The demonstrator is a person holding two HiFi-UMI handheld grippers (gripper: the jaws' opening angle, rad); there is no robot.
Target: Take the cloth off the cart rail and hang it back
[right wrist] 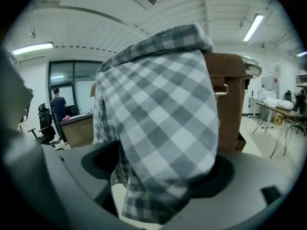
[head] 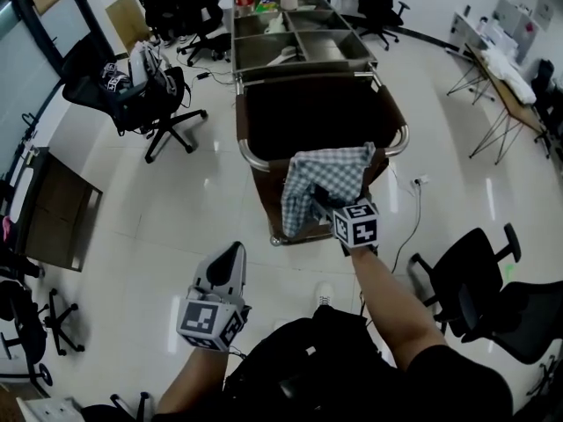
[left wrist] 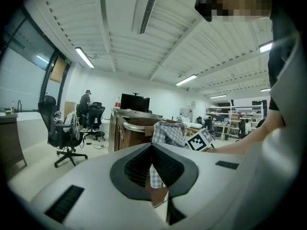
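Observation:
A grey-and-white checked cloth (head: 327, 183) hangs draped over the near rail (head: 251, 159) of a brown cart, towards its right corner. My right gripper (head: 327, 207) reaches up to the cloth's lower part. In the right gripper view the cloth (right wrist: 158, 119) fills the middle and hangs between the widely parted jaws of the right gripper (right wrist: 158, 176), with a dark gap at the left jaw. My left gripper (head: 236, 249) is held lower and to the left, apart from the cart, its jaws meeting at the tips. From the left gripper (left wrist: 152, 147) the cloth (left wrist: 168, 131) shows ahead.
The cart's top carries steel bins (head: 299, 42). A black office chair (head: 141, 95) with bags stands at the left, another chair (head: 475, 271) at the near right. A cable (head: 409, 218) trails on the glossy floor right of the cart. A dark cabinet (head: 53, 209) stands at the far left.

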